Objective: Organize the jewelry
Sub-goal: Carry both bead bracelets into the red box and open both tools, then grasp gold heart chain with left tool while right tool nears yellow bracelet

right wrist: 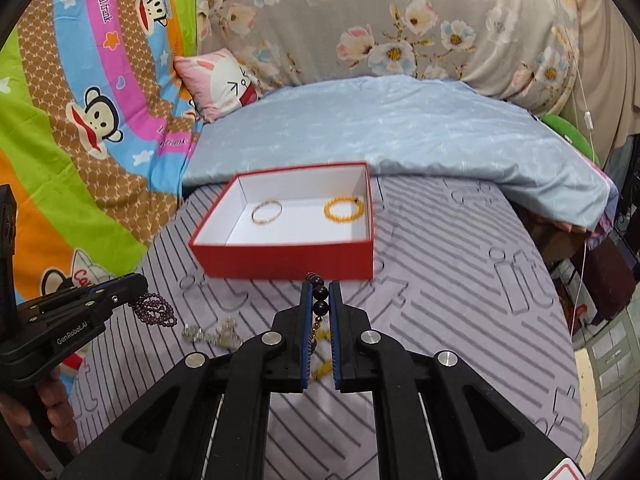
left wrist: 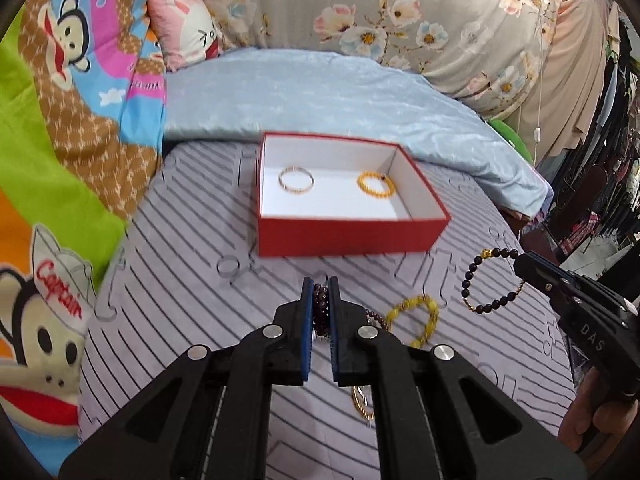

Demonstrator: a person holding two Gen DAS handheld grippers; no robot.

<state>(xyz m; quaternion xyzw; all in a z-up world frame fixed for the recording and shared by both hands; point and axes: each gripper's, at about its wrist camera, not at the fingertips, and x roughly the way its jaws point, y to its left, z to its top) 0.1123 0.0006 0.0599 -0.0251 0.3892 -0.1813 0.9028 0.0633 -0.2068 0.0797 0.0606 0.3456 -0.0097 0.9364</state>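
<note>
A red box (left wrist: pixel 348 235) with a white inside stands on the striped bed sheet; it also shows in the right wrist view (right wrist: pixel 286 258). In it lie a thin metal bangle (left wrist: pixel 296 179) and an orange bead bracelet (left wrist: pixel 375 185). My left gripper (left wrist: pixel 320 286) is shut on a dark purple bead bracelet (left wrist: pixel 321 308), which hangs from it in the right wrist view (right wrist: pixel 154 310). My right gripper (right wrist: pixel 320 286) is shut on a black bead bracelet (right wrist: pixel 320 300), which hangs as a loop in the left wrist view (left wrist: pixel 490 280). Both grippers are in front of the box.
A yellow bracelet (left wrist: pixel 416 316) and a gold ring-shaped piece (left wrist: pixel 362 402) lie on the sheet near my left gripper. A silver chain piece (right wrist: pixel 212 334) lies left of my right gripper. A blue quilt (left wrist: pixel 320 92), a cartoon blanket (left wrist: pixel 60 120) and a pink pillow (left wrist: pixel 188 28) lie behind and left.
</note>
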